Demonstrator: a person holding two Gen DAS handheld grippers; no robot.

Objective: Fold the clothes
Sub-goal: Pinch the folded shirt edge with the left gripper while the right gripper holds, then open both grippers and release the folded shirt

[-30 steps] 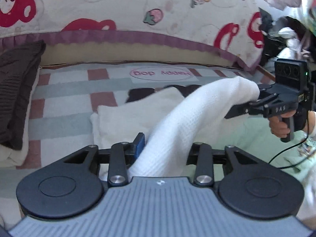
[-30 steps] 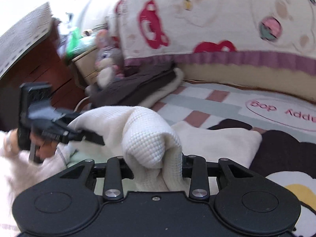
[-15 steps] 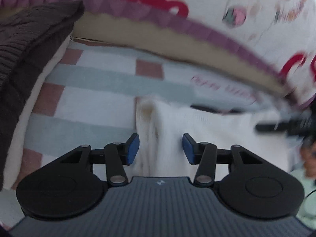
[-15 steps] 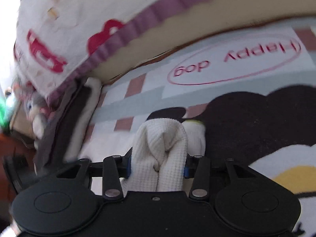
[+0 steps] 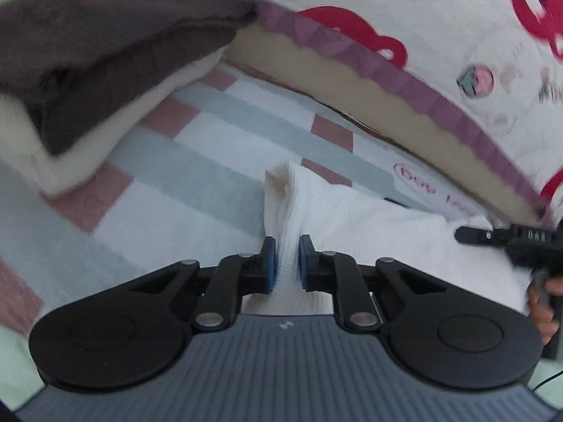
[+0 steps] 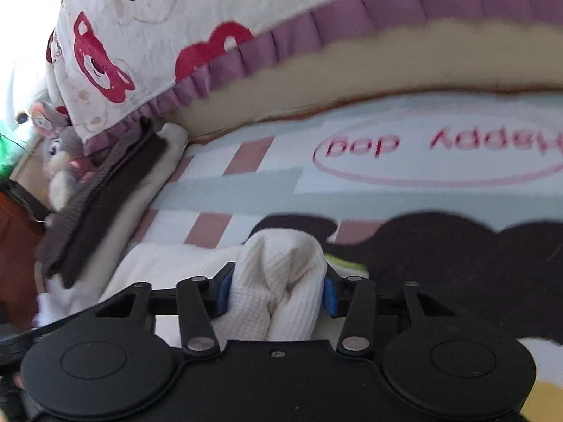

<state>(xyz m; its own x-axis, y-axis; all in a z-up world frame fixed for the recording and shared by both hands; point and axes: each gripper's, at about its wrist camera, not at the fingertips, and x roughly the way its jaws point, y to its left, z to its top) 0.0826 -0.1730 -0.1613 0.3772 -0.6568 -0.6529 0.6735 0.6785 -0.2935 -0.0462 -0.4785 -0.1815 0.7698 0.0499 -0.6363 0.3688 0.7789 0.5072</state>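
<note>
A white waffle-knit garment (image 5: pixel 369 225) lies on the checked bed sheet (image 5: pixel 197 161). My left gripper (image 5: pixel 288 263) is closing, and its blue pads pinch a raised fold at the garment's left edge. At the right of the left wrist view, my right gripper (image 5: pixel 506 237) is held by a hand (image 5: pixel 543 309) at the garment's other end. In the right wrist view, a thick bunch of the same garment (image 6: pixel 281 274) fills the gap of my right gripper (image 6: pixel 278 293). Its jaws are opening, with the cloth still touching both pads.
A folded dark brown garment (image 5: pixel 105 52) rests on a cream one at the left. A quilt with red bears (image 5: pixel 422 17) and a purple frill is bunched along the back. The sheet carries a "Happy dog" print (image 6: pixel 436 147) and a dark shape. A plush toy (image 6: pixel 58 151) sits far left.
Both grippers came down and laid the lifted white garment on the sheet. The left jaws stood apart half a second ago and now pinch a fold. The right jaws have widened around their bunch.
</note>
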